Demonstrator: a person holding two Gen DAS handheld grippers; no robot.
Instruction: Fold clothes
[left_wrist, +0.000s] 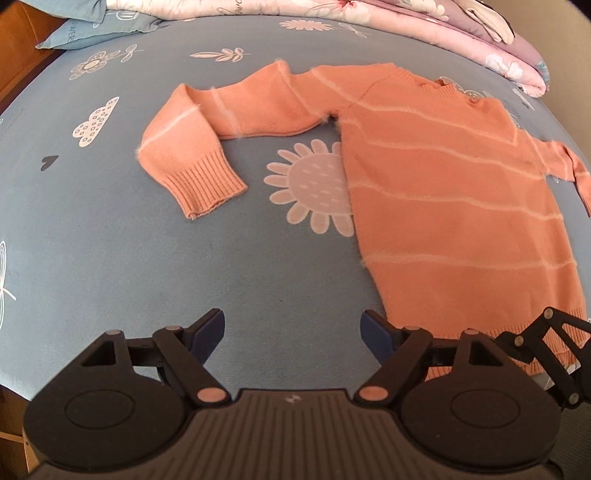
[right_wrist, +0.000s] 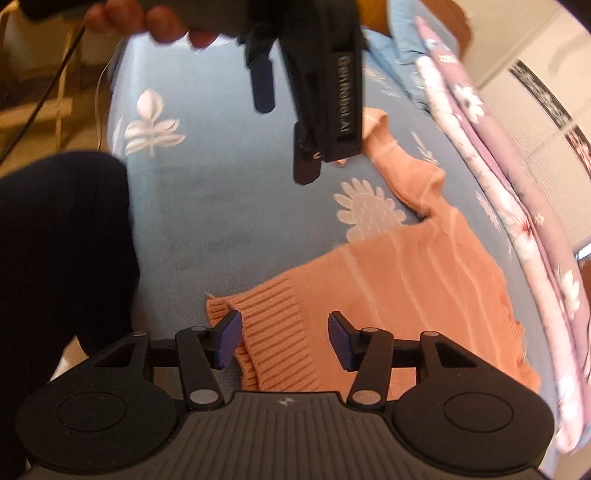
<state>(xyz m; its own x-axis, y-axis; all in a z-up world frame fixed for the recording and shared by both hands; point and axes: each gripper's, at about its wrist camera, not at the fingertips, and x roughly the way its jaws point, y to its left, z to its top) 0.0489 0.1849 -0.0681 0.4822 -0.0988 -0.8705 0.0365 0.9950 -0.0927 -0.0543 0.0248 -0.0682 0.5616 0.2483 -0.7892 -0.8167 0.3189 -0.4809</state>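
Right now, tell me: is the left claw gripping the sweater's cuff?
No. The left claw hangs open over bare bedsheet, while the sweater has its ribbed cuff lying untouched farther away.

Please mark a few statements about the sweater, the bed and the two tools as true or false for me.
1. The sweater lies spread flat on the bed sheet. True.
2. The left tool is shut on a sleeve. False: it is open over bare sheet, holding nothing.
3. The right tool is open with the sweater's ribbed hem between its fingers. True.
4. The sweater is plain blue. False: it is orange with pale stripes.
5. A folded quilt lies at the far edge of the bed. True.
6. The left sleeve is folded across the body. False: it lies out to the side.
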